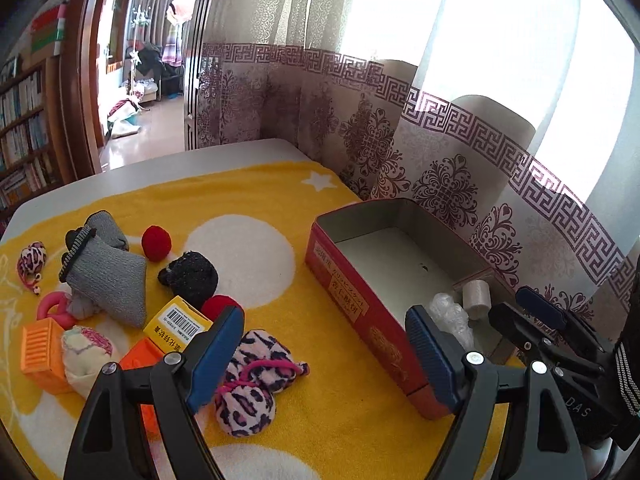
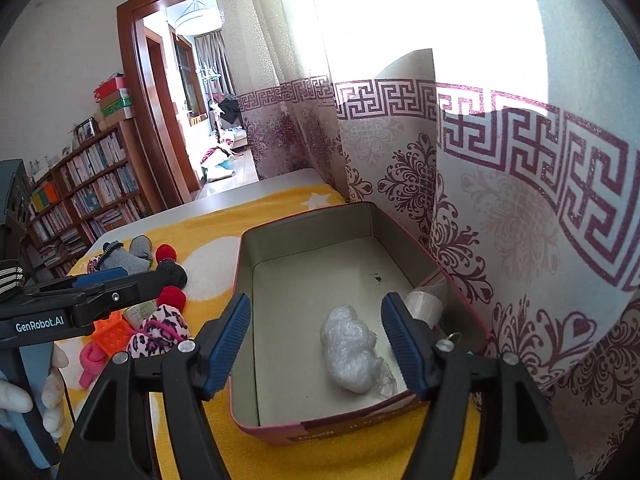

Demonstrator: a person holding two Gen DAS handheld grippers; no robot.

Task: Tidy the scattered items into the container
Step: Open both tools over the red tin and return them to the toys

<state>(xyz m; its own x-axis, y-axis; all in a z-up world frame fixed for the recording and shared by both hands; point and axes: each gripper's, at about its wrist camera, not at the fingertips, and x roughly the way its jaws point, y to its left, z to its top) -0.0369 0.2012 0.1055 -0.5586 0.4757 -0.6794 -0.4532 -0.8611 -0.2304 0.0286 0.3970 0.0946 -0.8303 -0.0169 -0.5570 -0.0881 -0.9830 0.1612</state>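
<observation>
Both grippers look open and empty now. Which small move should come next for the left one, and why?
Probably lower the left gripper onto the leopard-print pouch and close on it. Its jaws stand open with nothing between them, and that pouch lies nearest, just below them on the yellow towel. The red tin beside it has free floor; only a plastic wad and a white roll lie inside.
</observation>
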